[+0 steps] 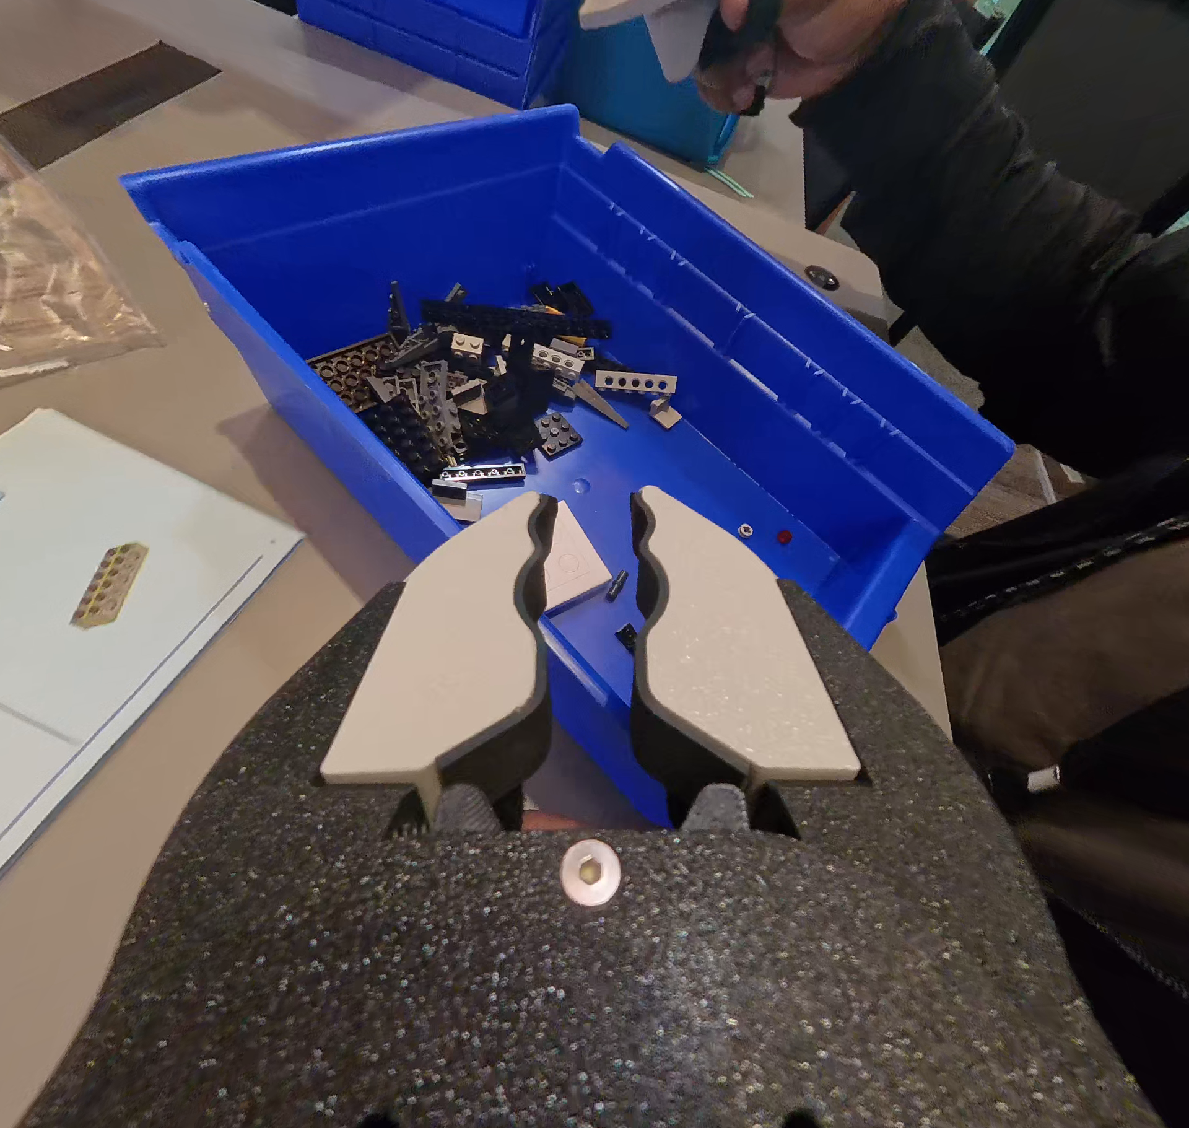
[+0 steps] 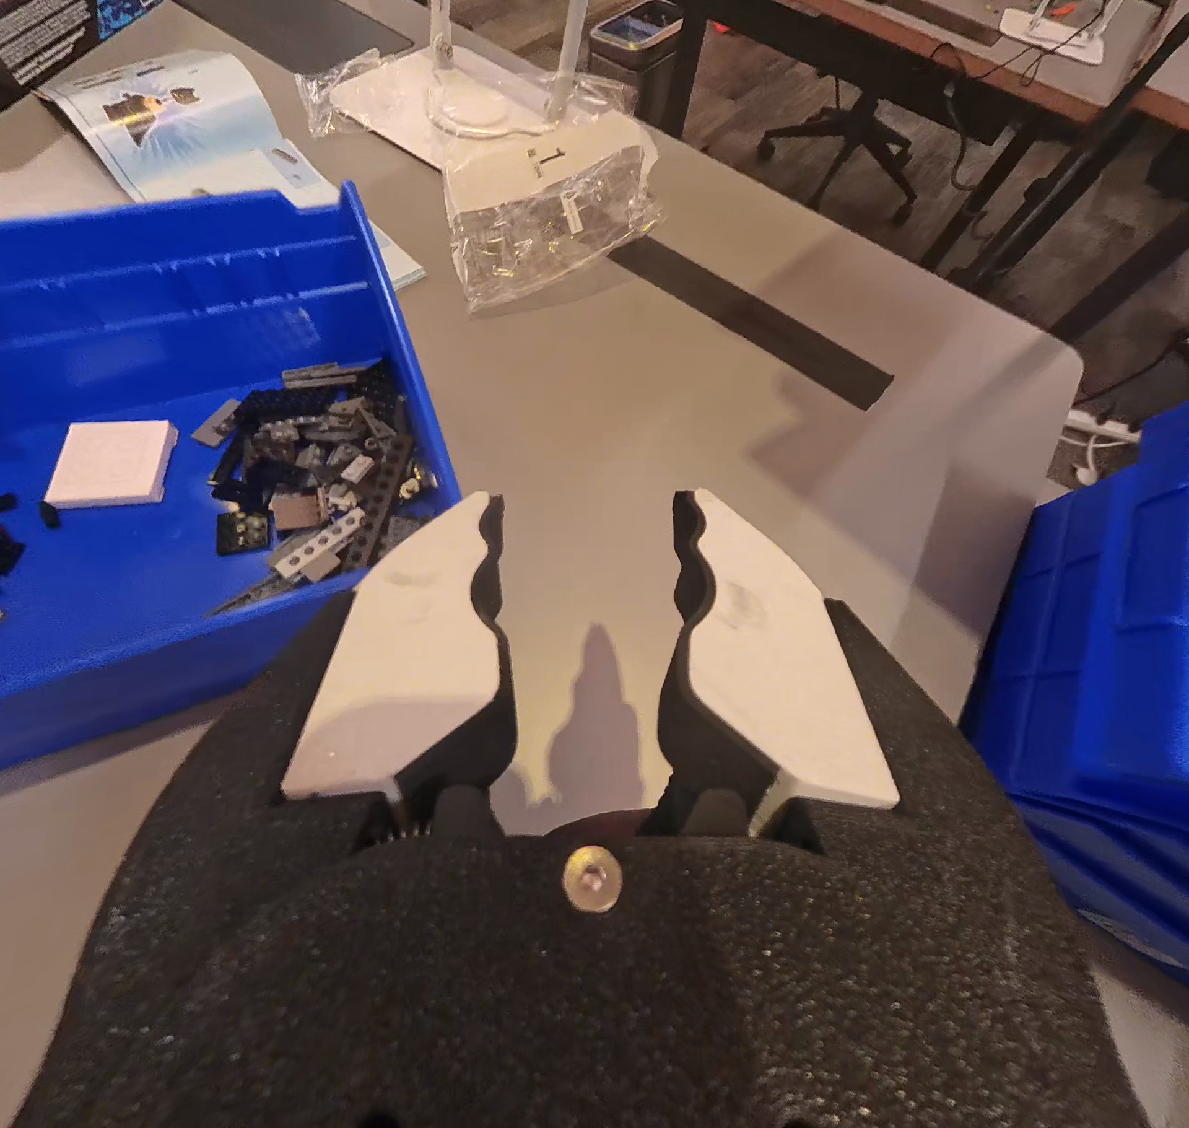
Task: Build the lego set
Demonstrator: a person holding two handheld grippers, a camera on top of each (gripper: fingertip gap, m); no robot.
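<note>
The left gripper [image 1: 589,540], jaws apart and empty, hovers over the blue bin's [image 1: 360,196] near end, directly above the flat white plate [image 1: 572,560]; the right gripper [image 2: 585,550] hangs open over bare desk [image 2: 643,389].

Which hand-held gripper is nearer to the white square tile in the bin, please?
Left. The left hand-held gripper hangs open right over the tile; the right hand-held gripper is outside the bin, over bare table.

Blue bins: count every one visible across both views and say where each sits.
3. An open bin holding bricks sits under the left gripper; one stack stands beyond it; another stack sits at the table's right. More may be hidden.
</note>
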